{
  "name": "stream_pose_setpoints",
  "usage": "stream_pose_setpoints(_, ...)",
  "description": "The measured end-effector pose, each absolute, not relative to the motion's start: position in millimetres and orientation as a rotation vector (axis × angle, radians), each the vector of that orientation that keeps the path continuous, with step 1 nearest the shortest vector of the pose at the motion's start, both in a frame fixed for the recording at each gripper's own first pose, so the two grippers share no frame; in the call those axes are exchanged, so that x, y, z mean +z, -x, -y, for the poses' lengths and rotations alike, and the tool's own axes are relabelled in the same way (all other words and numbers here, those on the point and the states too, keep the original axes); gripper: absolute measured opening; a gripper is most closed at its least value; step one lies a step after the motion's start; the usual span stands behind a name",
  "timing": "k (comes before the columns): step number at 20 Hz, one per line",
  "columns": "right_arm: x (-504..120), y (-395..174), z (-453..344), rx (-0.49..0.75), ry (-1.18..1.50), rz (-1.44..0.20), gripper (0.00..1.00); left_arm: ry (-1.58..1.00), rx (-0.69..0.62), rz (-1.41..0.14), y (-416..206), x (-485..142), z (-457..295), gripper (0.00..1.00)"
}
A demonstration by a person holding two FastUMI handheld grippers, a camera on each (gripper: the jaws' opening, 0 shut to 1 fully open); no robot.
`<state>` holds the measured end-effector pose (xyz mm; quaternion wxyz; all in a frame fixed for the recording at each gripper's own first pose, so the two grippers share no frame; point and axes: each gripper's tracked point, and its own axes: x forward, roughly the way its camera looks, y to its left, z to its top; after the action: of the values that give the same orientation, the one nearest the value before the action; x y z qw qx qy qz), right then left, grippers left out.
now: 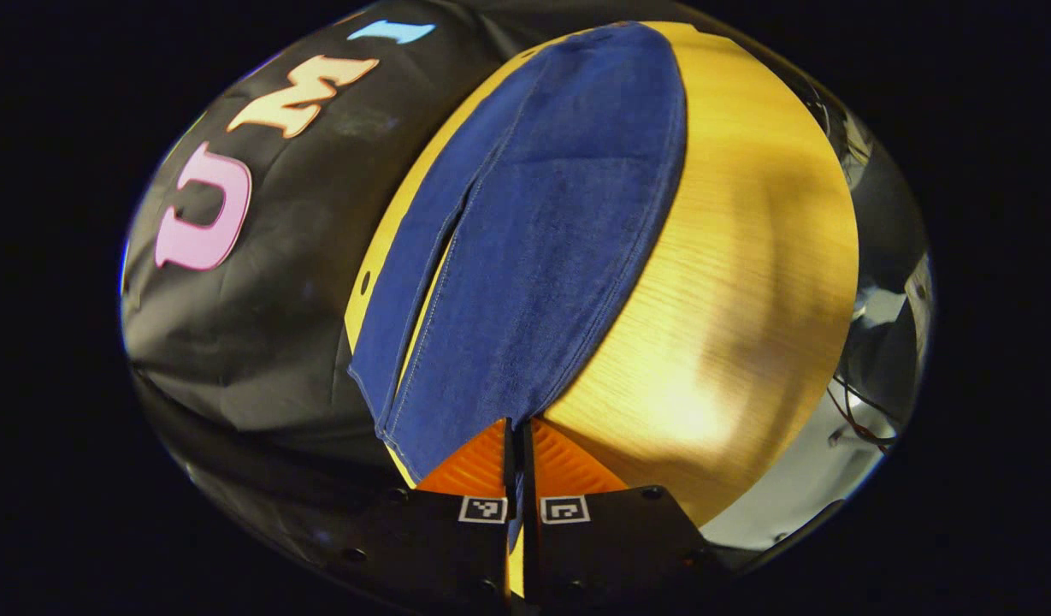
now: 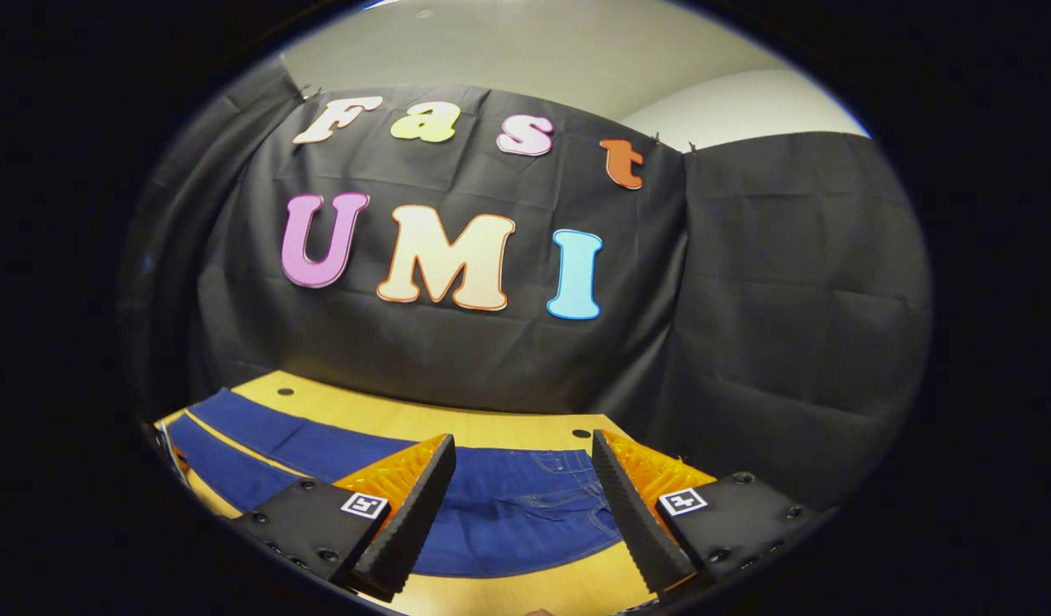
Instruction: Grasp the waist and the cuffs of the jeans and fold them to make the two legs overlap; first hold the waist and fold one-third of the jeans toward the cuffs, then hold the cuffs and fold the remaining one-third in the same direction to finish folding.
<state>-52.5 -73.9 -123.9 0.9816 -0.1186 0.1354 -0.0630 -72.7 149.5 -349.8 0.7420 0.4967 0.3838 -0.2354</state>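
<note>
1. Lying flat on the yellow wooden worktop (image 1: pixel 747 282), the dark blue denim jeans (image 1: pixel 542 231) stretch away from the left gripper (image 1: pixel 518 445), both legs side by side with a narrow gap between them.
2. In the left gripper view, the left gripper's fingers are closed together on the near cuff edge of the jeans, cloth pinched between them.
3. In the right gripper view, the right gripper (image 2: pixel 521 505) hangs above the waist end of the jeans, fingers spread wide apart, holding nothing.
4. A pocket and stitching show between its fingers; the legs run off to the left.
5. Black cloth wall (image 2: pixel 747 299) stands behind the worktop.
</note>
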Motion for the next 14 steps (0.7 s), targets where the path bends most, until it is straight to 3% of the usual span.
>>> stream_pose_setpoints(6,-169,57,155,-0.105,0.553,-0.378,1.0,-1.092,-0.54,-0.88,74,-349,-148,0.0)
stream_pose_setpoints(14,-266,71,217,0.102,0.861,-0.594,0.99,-1.115,-0.513,-0.95,77,-349,-149,0.0)
